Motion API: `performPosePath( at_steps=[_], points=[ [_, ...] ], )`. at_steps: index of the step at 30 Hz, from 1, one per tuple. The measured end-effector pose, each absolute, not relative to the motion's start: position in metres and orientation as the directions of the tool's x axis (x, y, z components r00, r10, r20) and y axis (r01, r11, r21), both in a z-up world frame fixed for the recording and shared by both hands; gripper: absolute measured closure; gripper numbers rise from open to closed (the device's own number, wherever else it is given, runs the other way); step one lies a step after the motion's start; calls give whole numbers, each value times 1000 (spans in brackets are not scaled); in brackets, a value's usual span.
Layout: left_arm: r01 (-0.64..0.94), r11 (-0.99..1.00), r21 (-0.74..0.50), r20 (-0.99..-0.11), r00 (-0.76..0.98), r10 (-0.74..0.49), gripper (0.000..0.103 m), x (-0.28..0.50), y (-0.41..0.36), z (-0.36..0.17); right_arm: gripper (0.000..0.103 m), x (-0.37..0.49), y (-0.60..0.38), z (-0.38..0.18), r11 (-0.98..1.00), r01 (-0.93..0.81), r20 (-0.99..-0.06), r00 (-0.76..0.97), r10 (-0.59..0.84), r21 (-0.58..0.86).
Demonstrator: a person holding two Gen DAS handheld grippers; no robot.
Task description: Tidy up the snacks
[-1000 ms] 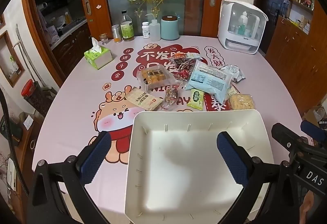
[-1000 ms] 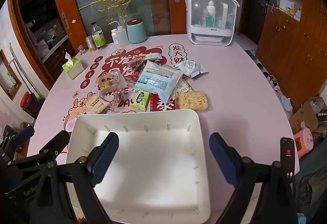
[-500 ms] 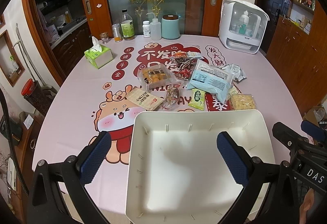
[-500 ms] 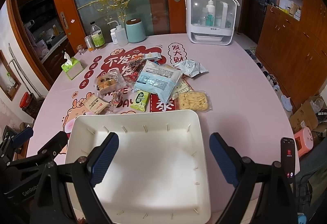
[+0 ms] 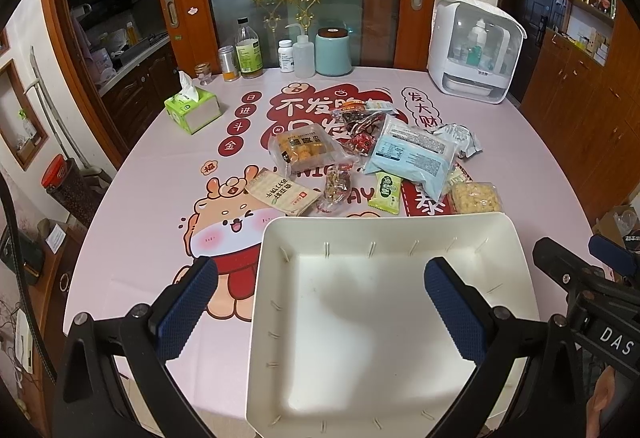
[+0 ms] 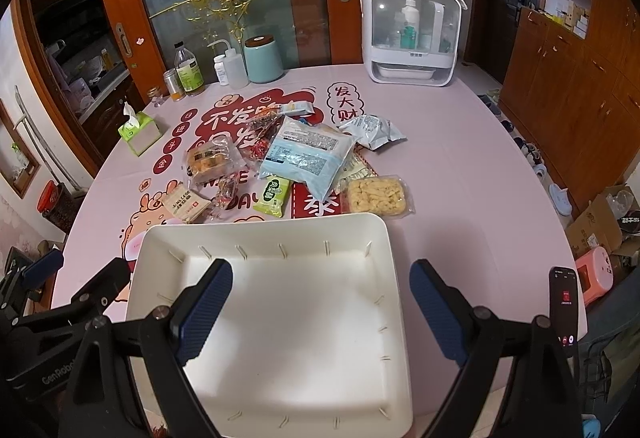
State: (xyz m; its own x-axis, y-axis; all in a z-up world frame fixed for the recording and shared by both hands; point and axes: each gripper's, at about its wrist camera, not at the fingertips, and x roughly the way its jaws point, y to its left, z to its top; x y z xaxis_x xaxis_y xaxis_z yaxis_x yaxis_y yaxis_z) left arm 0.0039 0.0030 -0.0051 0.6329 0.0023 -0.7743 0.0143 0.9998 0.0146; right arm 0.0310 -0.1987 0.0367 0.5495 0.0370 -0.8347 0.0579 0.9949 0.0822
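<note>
We see the left gripper (image 5: 320, 302) wide open, holding nothing, blue-padded fingers (image 5: 186, 308) spread in the lower part of the left wrist frame above a white rectangular plastic tray (image 5: 384, 234). The right gripper (image 6: 320, 308) is also wide open and holds nothing, low in the right wrist frame over the same tray (image 6: 264, 230). The tray holds no snacks. We find the snack pile at frame centre, just beyond the tray's far rim, on the pink printed tablecloth (image 5: 160, 178): a large light-blue packet (image 5: 412, 156), a clear bag of orange-yellow pastries (image 5: 304, 150), a small green bar wrapper (image 5: 386, 192), a clear pack of yellow puffed pieces (image 5: 476, 198) near the tray's far right corner, and a beige flat sachet (image 5: 282, 192). A green tissue box (image 5: 192, 110) sits centre left of the frame, well apart from the pile.
</note>
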Motion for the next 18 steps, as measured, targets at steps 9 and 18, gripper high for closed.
performPosePath(
  at_steps=[9,18],
  points=[
    [17,1000,15,-775,631,1,0,4,3,-5,12,30,-198,36,995,54,-836,548,38,81],
    [16,1000,11,-779,627,-1,0,6,6,-11,12,29,-196,37,995,37,-841,539,54,88]
  ],
)
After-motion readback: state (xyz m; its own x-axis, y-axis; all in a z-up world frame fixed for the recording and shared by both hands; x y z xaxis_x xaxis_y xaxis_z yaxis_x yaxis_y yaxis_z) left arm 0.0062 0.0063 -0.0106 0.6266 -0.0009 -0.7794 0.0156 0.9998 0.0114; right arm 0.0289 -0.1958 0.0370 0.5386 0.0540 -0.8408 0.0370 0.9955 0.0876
